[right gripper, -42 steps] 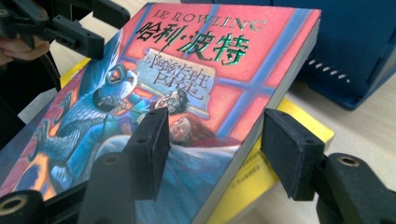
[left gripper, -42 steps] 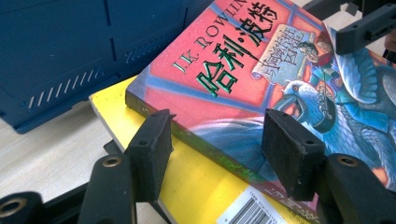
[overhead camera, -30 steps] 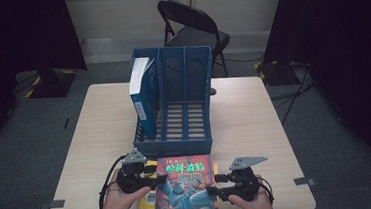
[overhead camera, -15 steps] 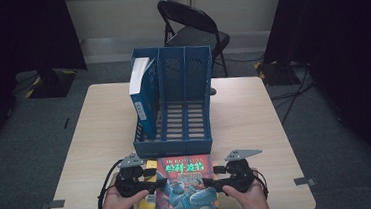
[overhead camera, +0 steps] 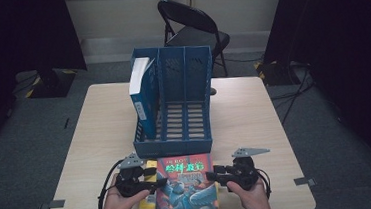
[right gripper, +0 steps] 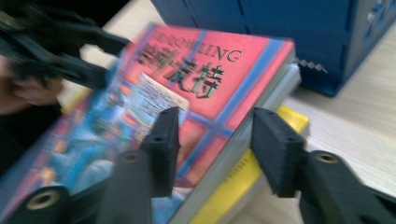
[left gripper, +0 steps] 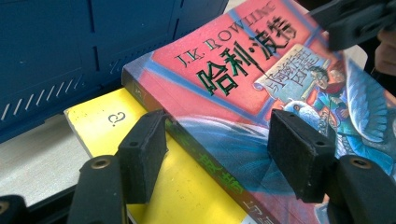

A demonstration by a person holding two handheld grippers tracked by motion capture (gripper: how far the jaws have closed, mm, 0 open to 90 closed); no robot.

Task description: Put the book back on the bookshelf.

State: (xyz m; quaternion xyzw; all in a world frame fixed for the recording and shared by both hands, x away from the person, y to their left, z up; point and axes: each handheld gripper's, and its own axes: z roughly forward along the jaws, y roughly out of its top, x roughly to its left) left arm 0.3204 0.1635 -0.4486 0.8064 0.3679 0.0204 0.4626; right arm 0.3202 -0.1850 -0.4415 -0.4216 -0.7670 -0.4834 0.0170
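We straddle the Harry Potter book (overhead camera: 187, 189) from both sides to lift it: left gripper (left gripper: 217, 149) fingers spread and opening, right gripper (right gripper: 219, 149) fingers closing around its edge, not yet pinching.

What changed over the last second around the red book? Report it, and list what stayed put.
The right gripper edged in to the red book's page edge, its jaws just closing around it; the left gripper's jaws opened slightly astride the spine. Neither pinches it yet. The book, yellow book beneath and blue file rack stayed put.
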